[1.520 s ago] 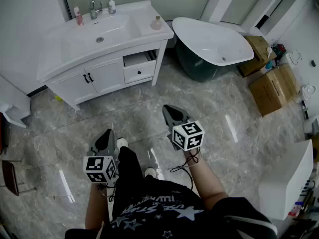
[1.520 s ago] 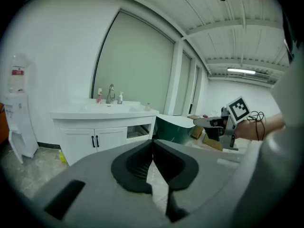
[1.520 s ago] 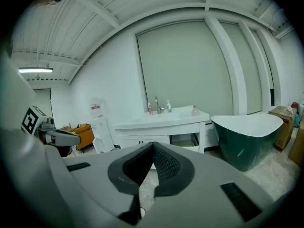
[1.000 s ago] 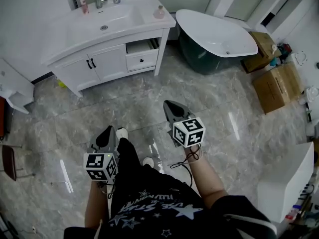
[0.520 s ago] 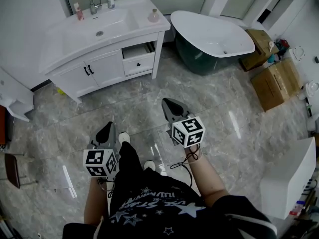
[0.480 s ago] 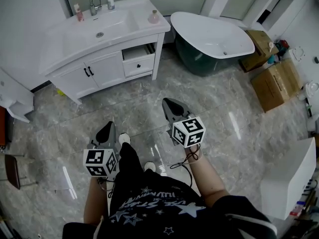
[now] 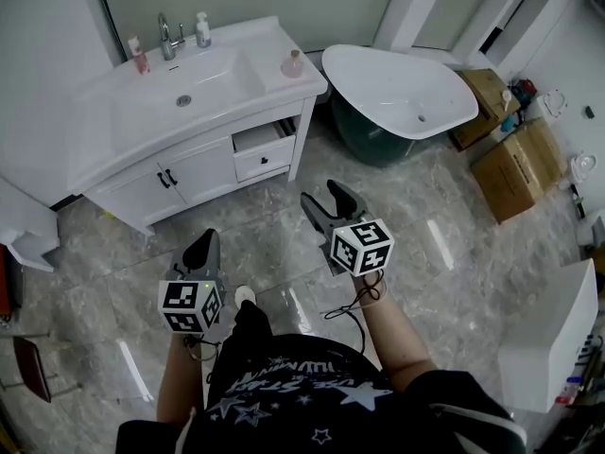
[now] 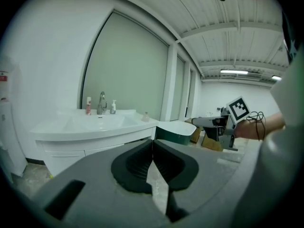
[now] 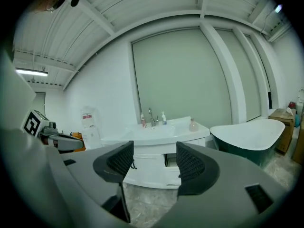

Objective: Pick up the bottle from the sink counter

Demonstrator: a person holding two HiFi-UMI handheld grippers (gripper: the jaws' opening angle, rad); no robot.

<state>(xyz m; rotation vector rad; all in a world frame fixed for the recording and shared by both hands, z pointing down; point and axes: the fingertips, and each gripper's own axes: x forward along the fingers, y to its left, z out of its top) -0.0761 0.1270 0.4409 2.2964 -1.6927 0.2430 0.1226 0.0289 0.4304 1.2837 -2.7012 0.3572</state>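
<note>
Bright, even; ceiling strip light (image 8: 233,71); glare streaks on glossy floor (image 7: 440,244); gripper views fisheye, corners black

Right gripper (image 9: 153,161) jaws just opened, nothing between; sink counter (image 9: 166,131) ahead, small, possibly pinkish bottle (image 9: 193,124) at right end.

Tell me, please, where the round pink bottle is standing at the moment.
In the head view, the round pink bottle stands at the right end of the sink counter, right of the basin and close to the white bathtub.
</note>
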